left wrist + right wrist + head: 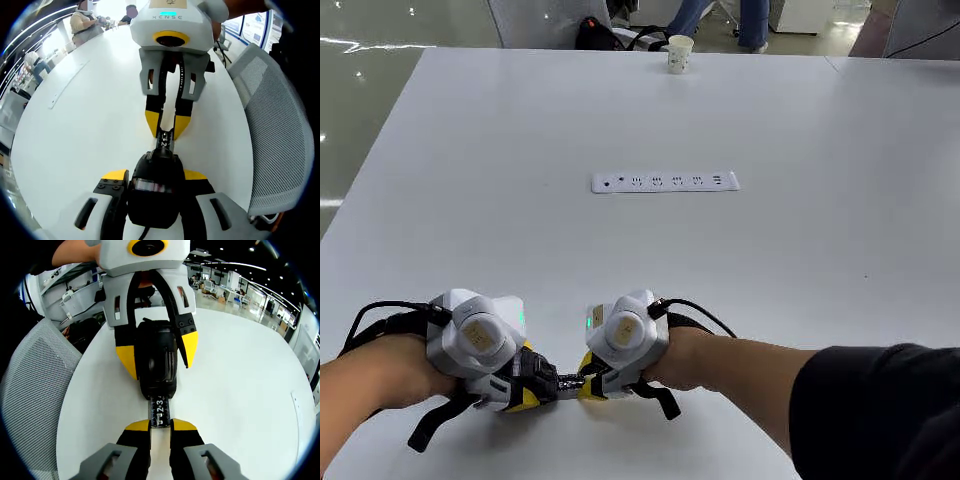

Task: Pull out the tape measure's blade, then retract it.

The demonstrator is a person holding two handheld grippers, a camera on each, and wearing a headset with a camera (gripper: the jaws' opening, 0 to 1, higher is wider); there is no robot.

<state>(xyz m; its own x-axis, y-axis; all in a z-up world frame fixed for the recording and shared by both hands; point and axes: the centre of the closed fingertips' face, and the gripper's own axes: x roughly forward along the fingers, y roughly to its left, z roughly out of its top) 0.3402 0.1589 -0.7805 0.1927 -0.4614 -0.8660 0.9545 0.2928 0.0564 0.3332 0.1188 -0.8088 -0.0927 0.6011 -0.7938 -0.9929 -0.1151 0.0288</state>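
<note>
In the head view both grippers meet nose to nose at the near edge of the white table [620, 120]. My left gripper [533, 384] [155, 176] is shut on the black tape measure [540, 376] [152, 195], its yellow-tipped jaws pressing on both sides of the case. A short length of black blade [164, 141] [160, 412], with white numbers on it, sticks out of the case [156, 362]. My right gripper [584, 386] [160, 426] is shut on the blade's end, a few centimetres from the case.
A white power strip [665, 182] lies mid-table and a paper cup [680, 54] stands at the far edge. A grey mesh chair [280, 125] [35, 385] is beside the near edge. People [85, 22] are at the table's far end.
</note>
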